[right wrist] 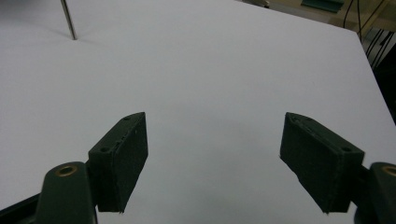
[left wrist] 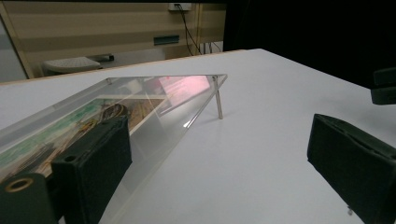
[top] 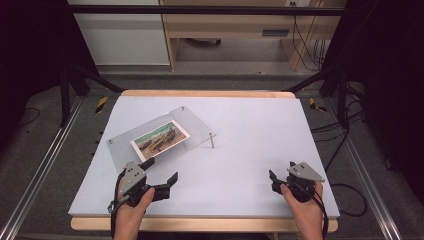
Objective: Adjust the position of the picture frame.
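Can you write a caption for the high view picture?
Two open grippers, left and right, wait beside a clear stand holding a photo.

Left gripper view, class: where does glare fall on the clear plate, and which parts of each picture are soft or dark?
Left gripper view: pinkish glare on the clear plate's far corner; near pads blurred. Right gripper view: even light, pads soft. High view: table bright, surroundings dark.
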Tool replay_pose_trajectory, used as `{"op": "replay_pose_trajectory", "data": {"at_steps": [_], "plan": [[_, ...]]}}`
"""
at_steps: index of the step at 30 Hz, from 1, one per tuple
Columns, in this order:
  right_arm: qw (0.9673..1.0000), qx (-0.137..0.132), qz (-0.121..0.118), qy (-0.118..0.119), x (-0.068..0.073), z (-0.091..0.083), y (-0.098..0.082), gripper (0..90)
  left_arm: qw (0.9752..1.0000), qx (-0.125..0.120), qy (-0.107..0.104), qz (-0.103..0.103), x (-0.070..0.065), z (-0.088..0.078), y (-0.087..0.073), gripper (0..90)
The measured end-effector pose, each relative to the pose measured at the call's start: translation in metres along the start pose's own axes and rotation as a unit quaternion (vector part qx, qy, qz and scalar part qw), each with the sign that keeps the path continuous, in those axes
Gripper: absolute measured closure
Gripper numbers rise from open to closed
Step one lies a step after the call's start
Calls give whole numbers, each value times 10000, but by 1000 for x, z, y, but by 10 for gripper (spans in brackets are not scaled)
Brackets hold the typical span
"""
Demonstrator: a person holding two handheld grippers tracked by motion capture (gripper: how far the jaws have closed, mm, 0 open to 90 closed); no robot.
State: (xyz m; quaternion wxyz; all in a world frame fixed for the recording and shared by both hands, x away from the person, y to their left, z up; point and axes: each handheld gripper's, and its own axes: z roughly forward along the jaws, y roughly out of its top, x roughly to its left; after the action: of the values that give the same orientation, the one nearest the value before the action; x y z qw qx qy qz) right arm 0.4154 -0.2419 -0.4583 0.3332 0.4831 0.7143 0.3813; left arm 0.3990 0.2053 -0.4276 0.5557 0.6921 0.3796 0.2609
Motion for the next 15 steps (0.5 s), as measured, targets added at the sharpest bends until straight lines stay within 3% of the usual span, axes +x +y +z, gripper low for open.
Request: {"op": "replay_pose_trajectory", "data": {"at_steps": [8,15], "plan": [[9998,136,-28,110,3,2,-1,234,9997,-124,191,-78,6,-12,2,60],[9996,242,-11,138,2,2,-2,232,9983,-23,568,126,12,-34,11,62]]}}
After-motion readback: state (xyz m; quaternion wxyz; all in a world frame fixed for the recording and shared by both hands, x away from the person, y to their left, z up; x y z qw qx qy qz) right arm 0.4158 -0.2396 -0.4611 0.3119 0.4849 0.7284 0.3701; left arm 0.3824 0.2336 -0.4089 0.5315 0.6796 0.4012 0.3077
